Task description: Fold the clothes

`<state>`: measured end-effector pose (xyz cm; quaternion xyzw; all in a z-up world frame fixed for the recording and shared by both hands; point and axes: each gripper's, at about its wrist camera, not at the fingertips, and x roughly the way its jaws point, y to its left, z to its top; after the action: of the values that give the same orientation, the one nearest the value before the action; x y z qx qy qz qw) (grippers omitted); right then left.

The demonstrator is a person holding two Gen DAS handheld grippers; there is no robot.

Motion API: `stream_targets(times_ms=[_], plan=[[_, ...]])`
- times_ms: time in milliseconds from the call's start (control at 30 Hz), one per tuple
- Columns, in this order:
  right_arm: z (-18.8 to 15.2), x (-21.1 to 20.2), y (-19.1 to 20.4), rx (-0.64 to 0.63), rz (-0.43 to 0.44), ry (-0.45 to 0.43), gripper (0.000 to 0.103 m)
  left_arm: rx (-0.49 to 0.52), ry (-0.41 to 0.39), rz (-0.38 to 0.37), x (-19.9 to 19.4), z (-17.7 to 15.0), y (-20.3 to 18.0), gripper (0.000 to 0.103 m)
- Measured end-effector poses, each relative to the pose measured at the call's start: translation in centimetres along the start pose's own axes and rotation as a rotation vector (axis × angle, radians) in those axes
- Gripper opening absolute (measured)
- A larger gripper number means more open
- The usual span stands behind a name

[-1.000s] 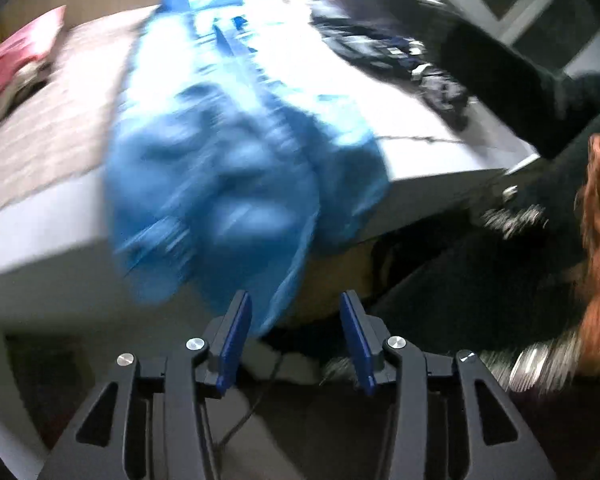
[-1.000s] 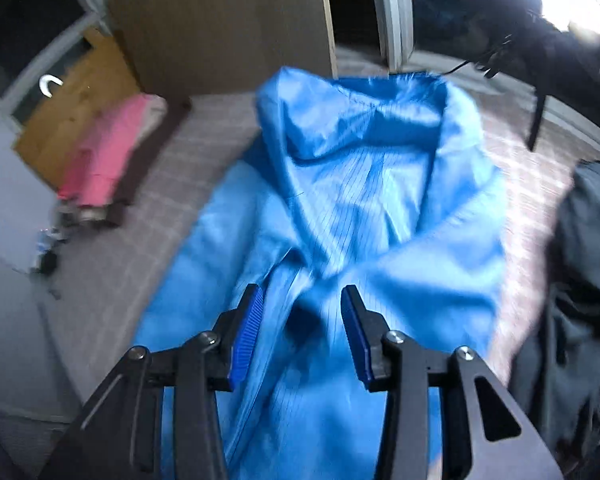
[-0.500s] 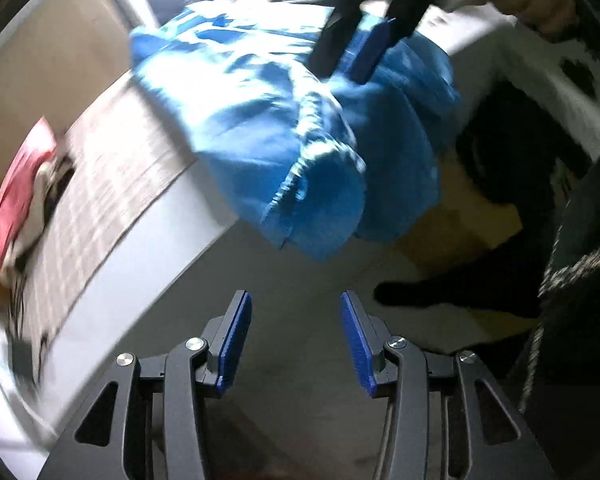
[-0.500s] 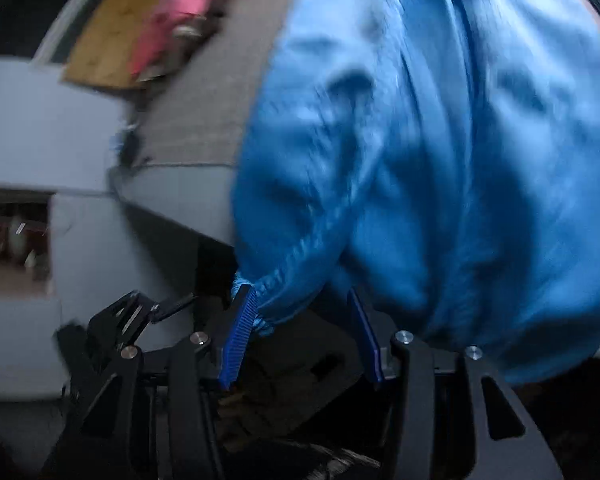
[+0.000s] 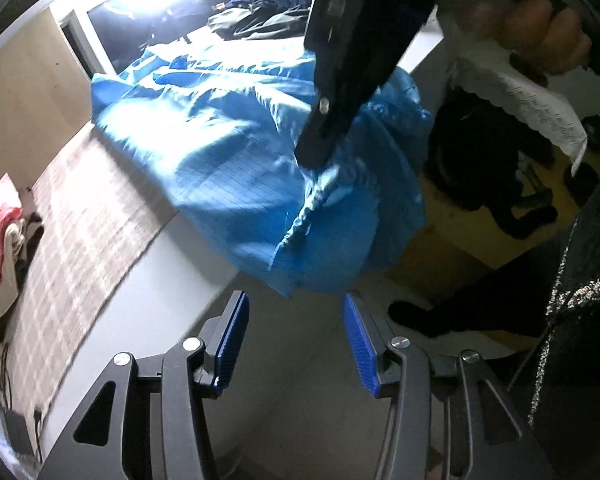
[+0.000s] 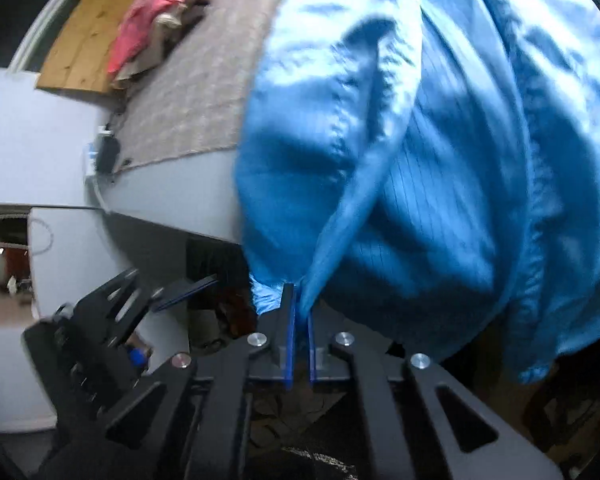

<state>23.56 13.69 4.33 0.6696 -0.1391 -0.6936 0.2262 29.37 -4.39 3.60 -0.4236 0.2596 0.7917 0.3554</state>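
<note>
Our right gripper (image 6: 299, 312) is clamped on the hem of the blue garment (image 5: 236, 152), which hangs over the bed's (image 5: 152, 304) near edge; our left gripper (image 5: 294, 344) gapes wide, empty, just below that hem.

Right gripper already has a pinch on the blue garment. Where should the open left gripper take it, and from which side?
Probably the gathered hem of the blue garment, hanging over the bed edge. It dangles free just ahead of the open left gripper, so come from below and in front. The right gripper holds another edge.
</note>
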Motion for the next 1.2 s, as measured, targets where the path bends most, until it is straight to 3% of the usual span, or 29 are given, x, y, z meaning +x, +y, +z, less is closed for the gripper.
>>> stream_targets(times_ms=[400, 467, 533, 733, 867, 967, 1067, 1200], plan=[[1.3, -4.8, 1.0, -0.062, 0.015, -0.048, 0.003, -0.116, -0.159, -0.209, 1.2, 3.6, 0.7, 0.044], [1.7, -4.9, 1.5, -0.085, 0.006, -0.054, 0.003, -0.141, -0.176, -0.238, 1.2, 3.9, 0.6, 0.027], [2.2, -5.1, 1.7, -0.101, -0.001, -0.057, 0.003, -0.163, -0.186, -0.237, 0.8, 4.0, 0.6, 0.02], [2.6, -6.3, 1.9, -0.116, 0.021, -0.066, 0.003, -0.27, -0.219, -0.338, -0.6, 3.1, 0.2, 0.019], [2.7, -6.4, 3.1, -0.154, 0.034, -0.063, 0.003, -0.259, -0.185, -0.247, -0.5, 2.5, -0.4, 0.02], [2.7, -6.8, 3.2, -0.172, 0.032, -0.062, 0.003, -0.276, -0.18, -0.189, -0.7, 1.9, 0.3, 0.034], [2.5, -6.9, 3.2, -0.17, 0.031, -0.06, 0.003, -0.262, -0.183, -0.166, -0.5, 1.8, 0.6, 0.045], [2.4, -7.3, 3.4, -0.181, 0.027, -0.061, 0.003, -0.212, -0.192, -0.203, 0.9, 2.6, -0.3, 0.045]])
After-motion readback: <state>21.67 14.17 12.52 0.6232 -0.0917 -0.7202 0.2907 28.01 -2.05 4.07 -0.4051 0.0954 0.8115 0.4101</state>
